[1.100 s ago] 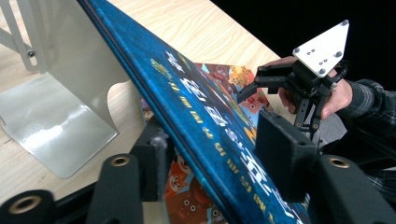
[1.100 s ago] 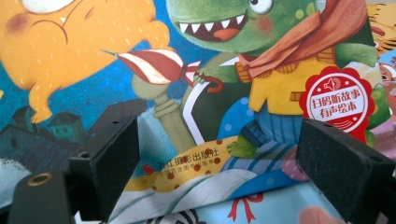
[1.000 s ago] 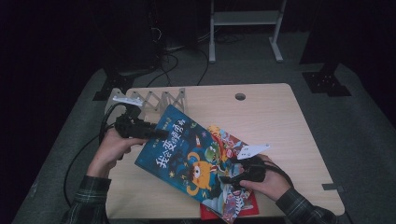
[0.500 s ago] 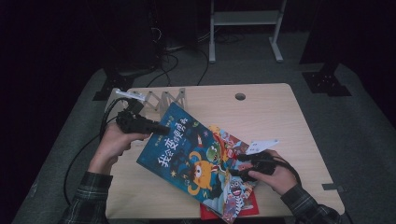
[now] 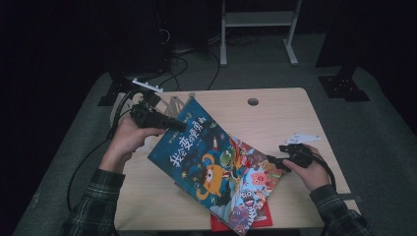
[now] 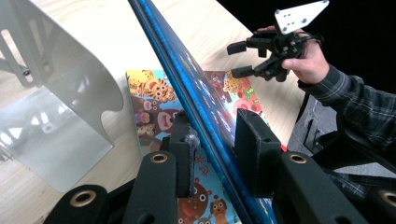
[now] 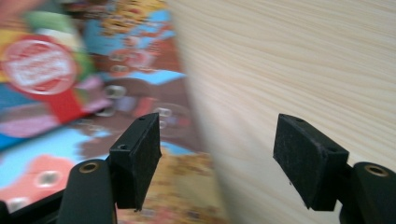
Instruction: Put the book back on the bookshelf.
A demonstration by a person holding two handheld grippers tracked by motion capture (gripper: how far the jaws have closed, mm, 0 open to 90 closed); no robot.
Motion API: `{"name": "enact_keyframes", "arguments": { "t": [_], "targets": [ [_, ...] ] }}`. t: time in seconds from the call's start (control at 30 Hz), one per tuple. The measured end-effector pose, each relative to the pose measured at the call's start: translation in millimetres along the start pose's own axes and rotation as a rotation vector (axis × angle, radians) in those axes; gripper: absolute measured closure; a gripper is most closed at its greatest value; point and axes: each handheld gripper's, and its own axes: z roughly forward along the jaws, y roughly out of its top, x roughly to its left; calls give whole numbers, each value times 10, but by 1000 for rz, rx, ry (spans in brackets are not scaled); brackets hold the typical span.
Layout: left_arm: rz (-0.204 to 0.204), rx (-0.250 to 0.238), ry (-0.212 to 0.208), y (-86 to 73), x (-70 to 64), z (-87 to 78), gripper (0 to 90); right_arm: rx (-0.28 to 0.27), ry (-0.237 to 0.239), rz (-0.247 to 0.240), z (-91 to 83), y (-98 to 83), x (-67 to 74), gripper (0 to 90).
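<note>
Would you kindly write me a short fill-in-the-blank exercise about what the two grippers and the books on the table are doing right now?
1. The left gripper has the edge of the ____ picture book between its jaws.
2. The right gripper has its jaws ____, with nothing between them.
3. The lifted book tilts above other colourful books lying flat on the ____ table.
4. Beside the left gripper stands a grey metal ____.

Missing words: blue; open; wooden; bookend

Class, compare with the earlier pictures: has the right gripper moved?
Yes. The right gripper has slid off the blue picture book toward the table's right edge, jaws open and empty after partly closing.
</note>
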Motion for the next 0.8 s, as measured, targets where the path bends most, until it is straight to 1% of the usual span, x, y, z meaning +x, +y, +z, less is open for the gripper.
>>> {"name": "enact_keyframes", "arguments": {
  "t": [0.07,0.1,0.13,0.17,0.2,0.23,0.27,0.3,0.33,0.37,0.4,0.43,0.5,0.53,0.57,0.63,0.67,0.77,0.8],
  "targets": [
    [7,13,2,87,-41,10,696,5,-30,19,7,-20,-90,306],
    [7,13,2,87,-41,10,700,5,-30,19,7,-20,-90,306],
    [16,20,3,150,-73,14,703,9,-56,31,18,-41,-177,306],
    [16,22,5,181,-95,14,707,16,-67,41,23,-53,-214,306],
    [24,28,6,212,-112,8,711,18,-78,45,32,-65,-250,306],
    [24,28,6,212,-112,8,714,23,-89,51,41,-76,-283,306],
    [28,31,9,242,-133,4,714,23,-89,51,41,-76,-283,306],
    [36,34,13,297,-170,-6,722,33,-110,55,65,-100,-346,306],
    [41,39,17,323,-186,-13,725,36,-121,62,78,-109,-372,305],
    [41,39,17,323,-186,-13,729,36,-121,62,78,-109,-372,305],
    [48,40,20,368,-218,-23,732,44,-138,61,106,-128,-426,306],
    [51,37,19,387,-232,-26,736,48,-148,60,118,-137,-446,305],
    [54,36,14,422,-258,-28,745,54,-161,63,134,-150,-486,306],
    [63,40,11,441,-268,-29,749,58,-170,69,140,-158,-503,305],
    [63,40,11,441,-268,-29,753,58,-170,69,140,-158,-503,305],
    [77,41,2,495,-322,-18,759,75,-197,68,165,-190,-562,305],
    [78,39,1,511,-344,-13,762,70,-204,69,176,-202,-580,291],
    [92,40,-4,557,-390,-12,772,57,-199,93,191,-213,-617,270],
    [90,36,-7,569,-407,-11,776,52,-197,104,197,-218,-625,258]
  ]
}}
